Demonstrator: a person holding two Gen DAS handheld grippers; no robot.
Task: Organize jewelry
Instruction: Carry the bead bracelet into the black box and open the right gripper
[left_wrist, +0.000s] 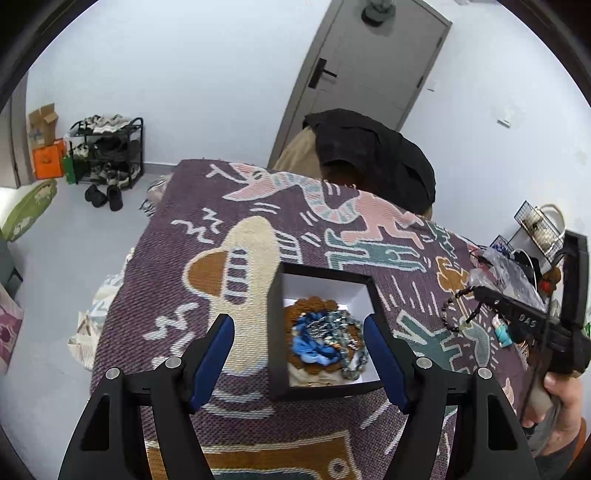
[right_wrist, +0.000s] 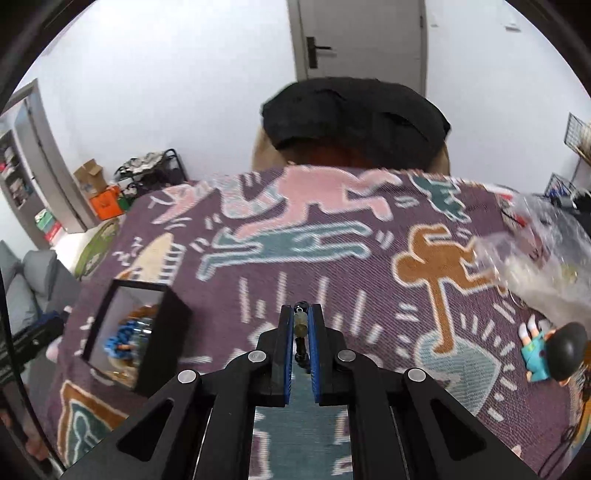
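Presently, the scene is itemised as follows.

Counter (left_wrist: 207, 236): covered by a purple woven cloth patterned with pink, teal, brown and cream figures.

Box (left_wrist: 276, 332): black outside, white inside, open at the top; set on the cloth just ahead of the left gripper, and seen at the lower left in the right wrist view (right_wrist: 173, 325).

Box contents: a heap of jewelry (left_wrist: 325, 339) is held inside, made up of blue, grey-green and brown beaded strands.

Left gripper (left_wrist: 299, 354): its blue-padded fingers are spread wide, nothing is held between them, and they are poised over the near part of the box.

Right gripper (right_wrist: 300, 343): its fingers are pressed close on a dark beaded bracelet (right_wrist: 300, 325); in the left wrist view the bracelet (left_wrist: 456, 306) is seen hanging as a loop from the fingertips, above the cloth and to the right of the box.

Figurine (right_wrist: 546, 354): a small doll with dark hair and teal clothing, laid on the cloth at the right.

Plastic bags (right_wrist: 535, 254): clear, crumpled, placed at the right edge beyond the figurine.
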